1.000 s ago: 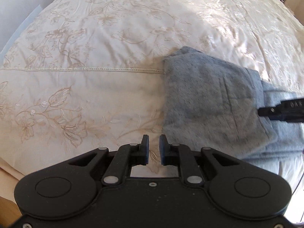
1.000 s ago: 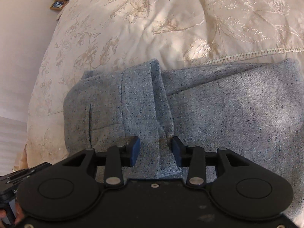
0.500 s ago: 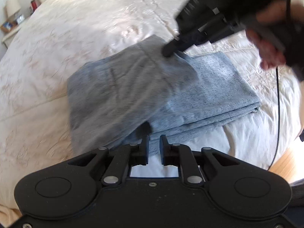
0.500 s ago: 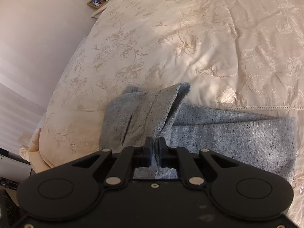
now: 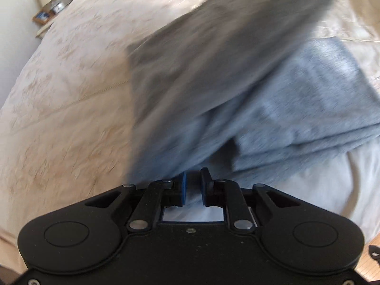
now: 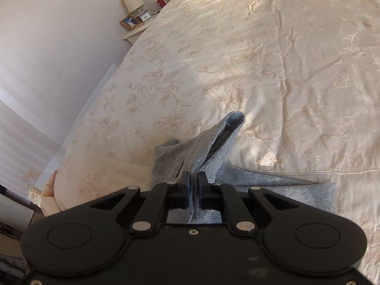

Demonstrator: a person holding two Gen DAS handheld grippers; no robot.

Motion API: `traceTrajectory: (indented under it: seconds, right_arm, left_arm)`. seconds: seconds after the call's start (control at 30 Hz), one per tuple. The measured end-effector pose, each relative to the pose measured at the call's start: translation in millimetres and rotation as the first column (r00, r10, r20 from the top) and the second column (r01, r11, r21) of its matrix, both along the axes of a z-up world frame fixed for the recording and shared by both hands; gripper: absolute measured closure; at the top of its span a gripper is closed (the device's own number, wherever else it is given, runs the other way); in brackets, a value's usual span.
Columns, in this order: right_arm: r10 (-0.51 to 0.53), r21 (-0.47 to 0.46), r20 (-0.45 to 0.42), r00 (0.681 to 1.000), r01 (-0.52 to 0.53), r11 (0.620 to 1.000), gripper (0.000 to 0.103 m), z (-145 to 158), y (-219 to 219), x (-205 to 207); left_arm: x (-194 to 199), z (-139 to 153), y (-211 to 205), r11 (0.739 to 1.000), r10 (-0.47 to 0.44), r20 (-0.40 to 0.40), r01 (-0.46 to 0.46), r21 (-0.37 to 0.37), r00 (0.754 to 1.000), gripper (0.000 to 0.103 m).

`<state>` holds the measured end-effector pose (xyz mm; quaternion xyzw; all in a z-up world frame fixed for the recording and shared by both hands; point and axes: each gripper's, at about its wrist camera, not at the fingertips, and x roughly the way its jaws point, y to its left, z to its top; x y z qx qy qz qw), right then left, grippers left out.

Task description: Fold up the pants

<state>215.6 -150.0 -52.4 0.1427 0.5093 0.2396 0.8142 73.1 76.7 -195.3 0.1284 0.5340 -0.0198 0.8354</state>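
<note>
The grey-blue pants (image 5: 237, 90) lie partly folded on the cream bed cover (image 5: 66, 99). One end of them is lifted and rises blurred toward the top of the left wrist view. My left gripper (image 5: 192, 178) sits at the near edge of the pants, fingers a narrow gap apart, with grey cloth between them. My right gripper (image 6: 194, 178) is shut on a bunched fold of the pants (image 6: 213, 144) and holds it up above the bed. The rest of the pants (image 6: 296, 192) lies flat below it.
The embroidered bed cover (image 6: 261, 71) spreads far ahead. A nightstand with a lamp (image 6: 132, 1), a picture frame (image 6: 129, 21) and a small clock stands at the far left by the wall. Wooden floor (image 5: 356, 261) shows at the bed's near right edge.
My right gripper has closed on the pants fold and lifted it higher. My left gripper has swung round and moved in to the near edge of the pants.
</note>
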Motion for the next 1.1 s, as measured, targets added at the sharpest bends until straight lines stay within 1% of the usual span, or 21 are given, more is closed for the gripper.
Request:
traceTrajectory:
  seconds: [0.1,0.23,0.3,0.33,0.37,0.43,0.5,0.53,0.57,0.63,0.7,0.73,0.8,0.87,0.93,1.0,1.03,1.1]
  right_arm:
    - [-0.039,-0.036,-0.035,0.999,0.038,0.999,0.095,-12,-22,-2]
    - [-0.089,-0.098,-0.108,0.99,0.079,0.992,0.095,-48,-45,-15]
    - [-0.125,-0.124,-0.154,0.98,0.106,0.987,0.096,-71,-56,-25]
    - [-0.142,-0.132,-0.166,0.976,0.121,0.984,0.102,-79,-60,-29]
    - [-0.164,-0.147,-0.177,0.971,0.138,0.979,0.101,-88,-66,-33]
    - [-0.203,-0.162,-0.192,0.96,0.173,0.972,0.101,-98,-75,-37]
    - [-0.244,-0.156,-0.204,0.948,0.215,0.964,0.1,-103,-86,-42]
    - [-0.261,-0.137,-0.205,0.943,0.236,0.962,0.094,-104,-92,-44]
    - [-0.282,-0.116,-0.2,0.938,0.263,0.958,0.09,-104,-98,-46]
    - [-0.313,-0.075,-0.174,0.934,0.304,0.95,0.068,-101,-104,-49]
    - [-0.317,-0.05,-0.174,0.932,0.313,0.948,0.066,-100,-104,-49]
    - [-0.313,-0.04,-0.183,0.932,0.311,0.95,0.065,-101,-102,-47]
    - [-0.292,-0.033,-0.197,0.936,0.291,0.956,0.064,-103,-94,-41]
    - [-0.272,-0.047,-0.191,0.943,0.268,0.962,0.064,-107,-85,-37]
    - [-0.26,-0.068,-0.188,0.947,0.252,0.965,0.063,-112,-78,-33]
    - [-0.245,-0.075,-0.196,0.95,0.235,0.969,0.063,-118,-73,-28]
    - [-0.237,-0.078,-0.204,0.95,0.225,0.971,0.062,-122,-68,-24]
    - [-0.208,-0.089,-0.217,0.954,0.192,0.977,0.062,-130,-61,-18]
  left_arm:
    - [-13,4,25,0.997,0.013,0.001,-0.012,-0.077,1.0,0.079]
    - [-22,11,36,0.989,0.032,-0.044,-0.038,-0.14,0.999,0.079]
    - [-25,15,49,0.979,0.055,-0.076,-0.069,-0.192,0.996,0.079]
    - [-25,18,56,0.972,0.069,-0.084,-0.085,-0.217,0.994,0.079]
    - [-28,23,62,0.966,0.082,-0.085,-0.1,-0.24,0.993,0.079]
    - [-30,35,71,0.953,0.107,-0.075,-0.124,-0.277,0.991,0.079]
    - [-28,47,79,0.943,0.131,-0.052,-0.14,-0.303,0.99,0.08]
    - [-25,54,79,0.938,0.141,-0.035,-0.145,-0.315,0.989,0.079]
    - [-21,59,81,0.934,0.153,-0.022,-0.152,-0.322,0.988,0.079]
    - [-8,68,80,0.926,0.178,-0.001,-0.168,-0.339,0.984,0.079]
    - [8,71,77,0.915,0.2,0.013,-0.182,-0.361,0.98,0.079]
    - [17,71,76,0.912,0.212,0.016,-0.191,-0.363,0.977,0.079]
    - [35,70,71,0.914,0.228,0.016,-0.208,-0.348,0.974,0.079]
    - [49,67,65,0.916,0.232,0.014,-0.213,-0.34,0.973,0.079]
    - [66,59,59,0.916,0.235,-0.007,-0.224,-0.334,0.972,0.076]
    - [79,43,53,0.917,0.232,-0.057,-0.237,-0.322,0.971,0.072]
    - [85,32,51,0.919,0.227,-0.09,-0.244,-0.309,0.97,0.072]
    - [94,6,47,0.933,0.233,-0.167,-0.269,-0.237,0.958,0.071]
